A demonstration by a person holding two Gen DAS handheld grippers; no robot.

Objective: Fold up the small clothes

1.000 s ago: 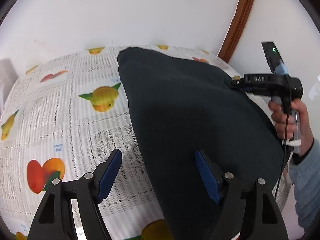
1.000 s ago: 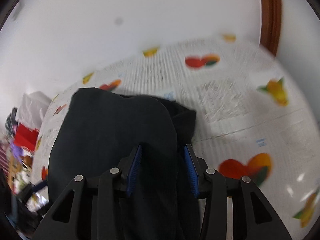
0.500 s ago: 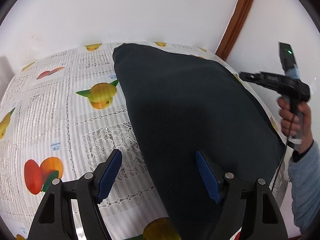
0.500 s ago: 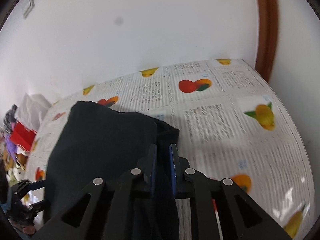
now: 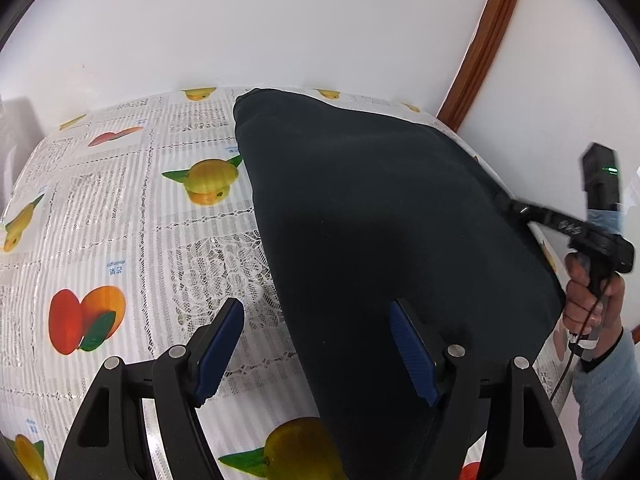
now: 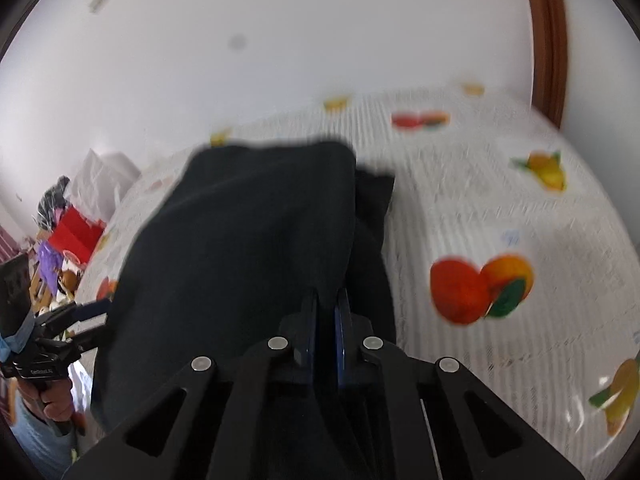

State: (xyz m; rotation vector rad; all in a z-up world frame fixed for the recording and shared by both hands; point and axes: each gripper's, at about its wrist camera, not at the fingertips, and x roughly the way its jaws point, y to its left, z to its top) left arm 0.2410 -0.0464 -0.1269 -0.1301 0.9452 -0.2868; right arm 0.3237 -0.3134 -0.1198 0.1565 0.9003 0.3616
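A dark, almost black garment (image 5: pixel 380 220) lies spread on a table with a white lace cloth printed with fruit (image 5: pixel 120 208). My left gripper (image 5: pixel 316 344) stands open just above the garment's near left edge; the edge runs between the blue pads (image 5: pixel 222 344), and they do not press it. In the right wrist view my right gripper (image 6: pixel 326 314) is closing tight, its pads pinching a fold at the right edge of the garment (image 6: pixel 248 232). From the left view the right gripper (image 5: pixel 508 206) bites the cloth's right side. The left gripper (image 6: pixel 100 320) shows at the far left.
A white wall backs the table, with a brown wooden frame (image 5: pixel 480 52) at the right. A hand (image 5: pixel 588 296) in a light blue sleeve holds the right gripper past the table's edge. Beyond the left end sit a red box (image 6: pixel 76 236) and a white bag (image 6: pixel 104 184).
The right gripper's jaws went from apart around the cloth edge to pinched on it, and it slid along the garment's right side. The left gripper stayed open and in place.
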